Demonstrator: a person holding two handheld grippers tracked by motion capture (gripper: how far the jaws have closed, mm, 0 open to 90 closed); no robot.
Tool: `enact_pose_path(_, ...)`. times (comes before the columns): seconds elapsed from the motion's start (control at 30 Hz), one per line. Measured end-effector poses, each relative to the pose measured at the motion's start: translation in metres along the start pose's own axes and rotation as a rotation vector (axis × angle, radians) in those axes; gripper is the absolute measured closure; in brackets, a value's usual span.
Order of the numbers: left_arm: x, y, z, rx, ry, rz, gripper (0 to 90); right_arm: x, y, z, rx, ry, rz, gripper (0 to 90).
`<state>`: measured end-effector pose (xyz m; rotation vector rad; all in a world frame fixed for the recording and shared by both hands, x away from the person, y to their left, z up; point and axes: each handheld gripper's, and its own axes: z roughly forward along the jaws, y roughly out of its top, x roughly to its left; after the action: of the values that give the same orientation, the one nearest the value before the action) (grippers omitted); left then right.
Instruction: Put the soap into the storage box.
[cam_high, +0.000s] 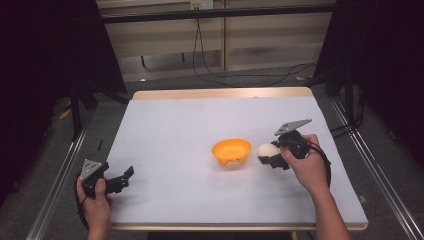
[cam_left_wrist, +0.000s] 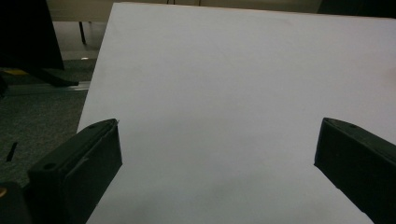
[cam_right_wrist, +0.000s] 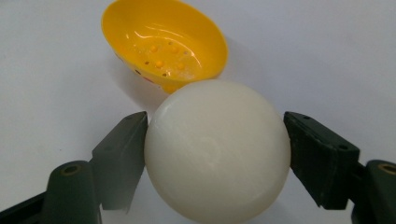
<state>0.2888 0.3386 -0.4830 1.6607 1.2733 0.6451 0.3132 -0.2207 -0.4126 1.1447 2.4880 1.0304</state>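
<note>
White ball gripped beside the orange bowl; left tool idle at the near table edge.

Nearest the person, the left gripper (cam_high: 121, 179) rests at the near left edge of the table (cam_high: 170, 130), its jaws spread wide over bare white surface with nothing between them; it appears parked there to stay out of the work. Farther in and to the right, the right gripper (cam_right_wrist: 217, 154) pinches the white ball (cam_right_wrist: 217, 151) across its widest part, one jaw on each side, a hold that judging by its symmetry keeps a smooth round object from slipping out. In the high view the ball (cam_high: 266, 150) sits just right of the orange bowl (cam_high: 231, 152), close to the table surface. The bowl lies directly beyond the ball, open side up and seemingly empty, so the grip looks positioned for a short carry into it. The far half of the table is bare.
</note>
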Motion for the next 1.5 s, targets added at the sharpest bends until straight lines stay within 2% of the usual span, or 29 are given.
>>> enact_pose_path(0.63,0.0,0.0,0.0,-0.001,0.0,0.002,0.6,0.012,0.029,0.013,-0.02,0.036,-0.025,24.6)
enact_pose_path(1.13,0.0,0.0,0.0,-0.001,-0.001,0.0,0.7,0.022,0.047,0.029,-0.027,0.045,-0.002,24.6)
enact_pose_path(1.5,0.0,0.0,0.0,0.002,-0.001,0.004,0.6,0.028,0.055,0.038,-0.018,0.015,0.039,24.6)
